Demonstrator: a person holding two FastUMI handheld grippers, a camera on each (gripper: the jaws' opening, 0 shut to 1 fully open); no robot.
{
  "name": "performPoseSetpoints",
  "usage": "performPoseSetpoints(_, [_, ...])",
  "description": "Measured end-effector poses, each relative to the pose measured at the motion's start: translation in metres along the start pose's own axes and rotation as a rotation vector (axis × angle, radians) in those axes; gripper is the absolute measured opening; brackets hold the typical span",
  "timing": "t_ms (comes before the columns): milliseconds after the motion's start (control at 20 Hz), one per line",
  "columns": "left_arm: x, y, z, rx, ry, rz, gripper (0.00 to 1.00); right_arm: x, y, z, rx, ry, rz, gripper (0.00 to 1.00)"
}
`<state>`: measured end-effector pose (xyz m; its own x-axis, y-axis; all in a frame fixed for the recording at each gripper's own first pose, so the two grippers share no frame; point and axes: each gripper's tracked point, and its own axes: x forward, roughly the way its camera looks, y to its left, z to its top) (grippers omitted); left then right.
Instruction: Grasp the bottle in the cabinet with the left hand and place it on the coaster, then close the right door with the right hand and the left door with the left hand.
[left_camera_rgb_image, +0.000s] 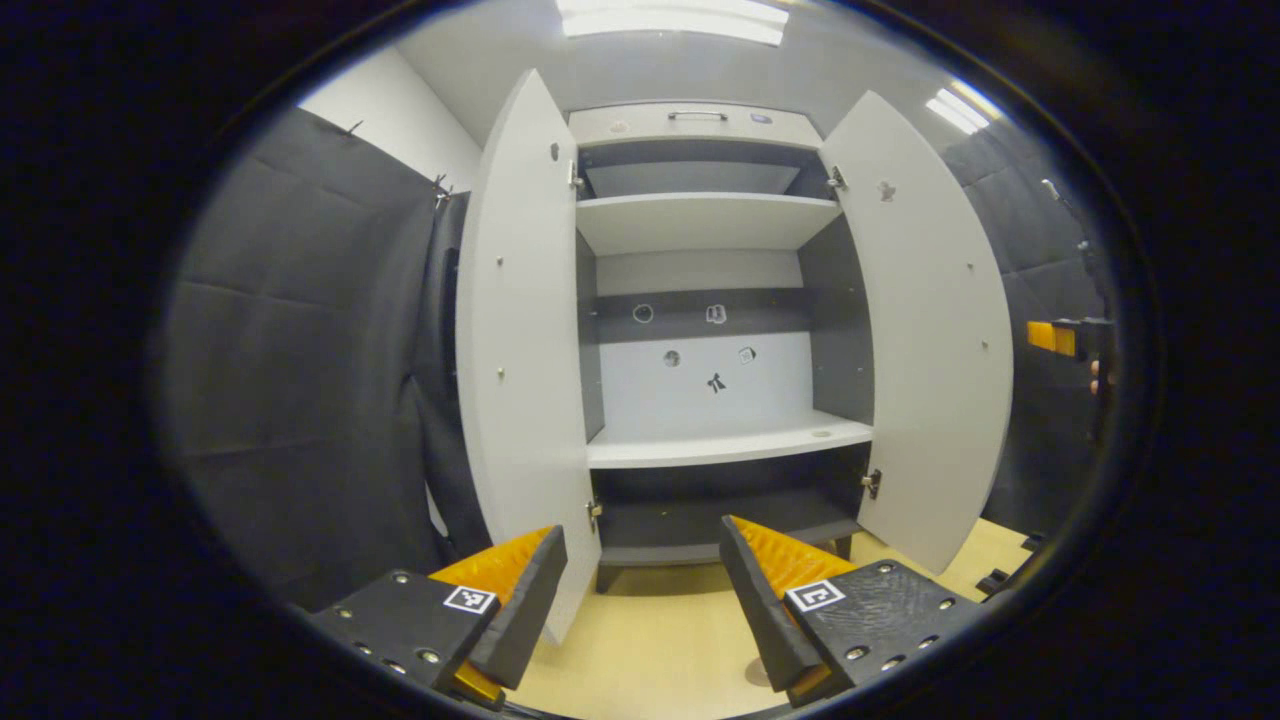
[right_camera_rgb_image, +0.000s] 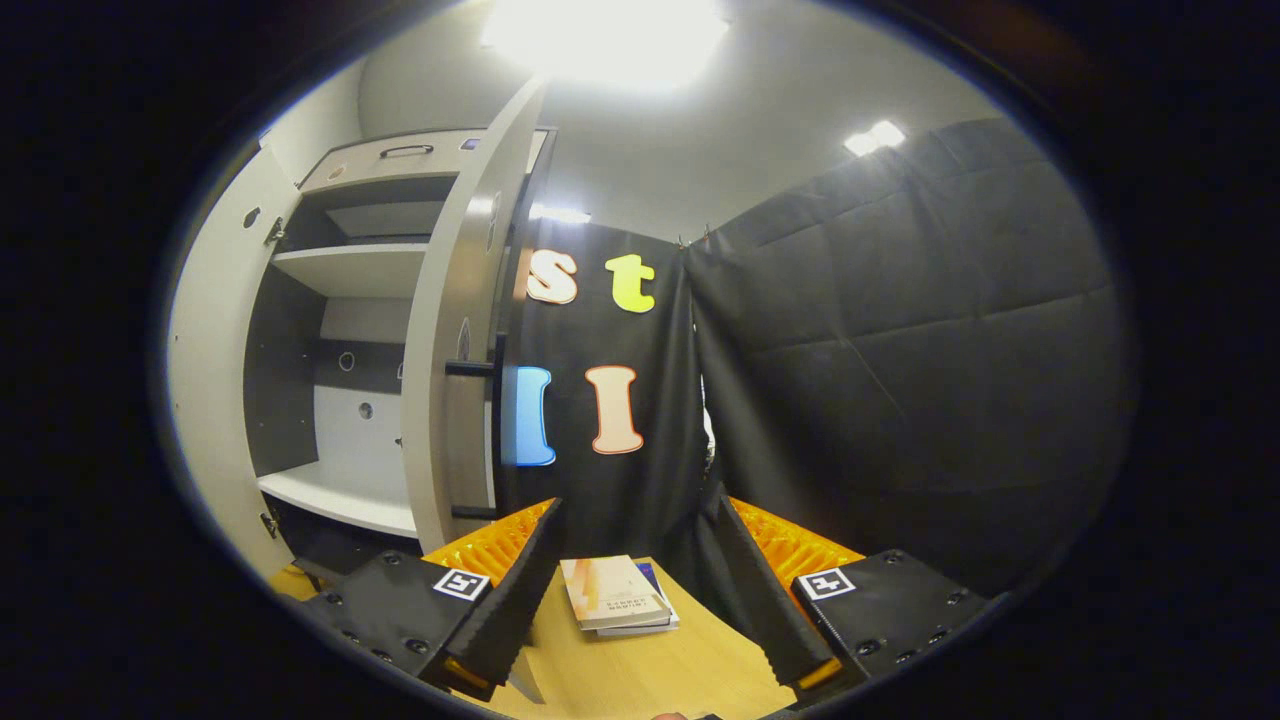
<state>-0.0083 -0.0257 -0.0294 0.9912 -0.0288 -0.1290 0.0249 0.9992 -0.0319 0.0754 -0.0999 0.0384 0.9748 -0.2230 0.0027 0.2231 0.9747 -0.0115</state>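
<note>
- Here, your left tongs are held apart with nothing between them, low in the left gripper view, aimed straight at the tall pale-grey cabinet with dark inner walls.
- Both cabinet doors stand wide open: the left door swings out toward you beside your left finger, and the right door angles out on the other side.
- The cabinet's pale shelves carry nothing that you can make out; a few small holes and marks dot the back panel.
- I cannot tell where the bottle or the coaster is; neither can be made out on the shelves or on the light wooden surface below your fingers.
- At the far right edge of the left gripper view, a bit of the other gripper and a hand show, small and dark against the black padded wall.
- Your right tongs are also apart and hold nothing, in the right gripper view pointing past the edge of the open right door toward the black cloth wall.
- Between your right fingers, a small stack of books lies flat on the light wooden surface, just beyond the fingertips.
- In that view the cabinet's interior sits to the left of the door, its shelves bare as far as can be seen.
</note>
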Motion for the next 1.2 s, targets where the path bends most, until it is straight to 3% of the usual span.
performPoseSetpoints(250, [-0.003,0.048,-0.001,-0.020,-0.006,0.057,0.89,0.012,0.015,0.021,0.020,-0.042,-0.060,0.96])
performPoseSetpoints(550, [-0.004,0.106,-0.004,-0.016,-0.010,0.123,0.89,0.014,0.026,0.023,-0.048,-0.050,-0.131,0.95])
performPoseSetpoints(700, [-0.001,0.129,-0.010,-0.026,-0.005,0.138,0.91,0.012,0.032,0.023,-0.035,-0.042,-0.138,0.92])
performPoseSetpoints(900, [0.009,0.151,-0.013,-0.049,-0.007,0.137,0.89,0.010,0.037,0.022,-0.001,-0.027,-0.152,0.95])
performPoseSetpoints(1200, [0.019,0.168,-0.021,-0.083,-0.006,0.116,0.90,-0.005,0.066,0.024,-0.010,-0.028,-0.119,0.92])
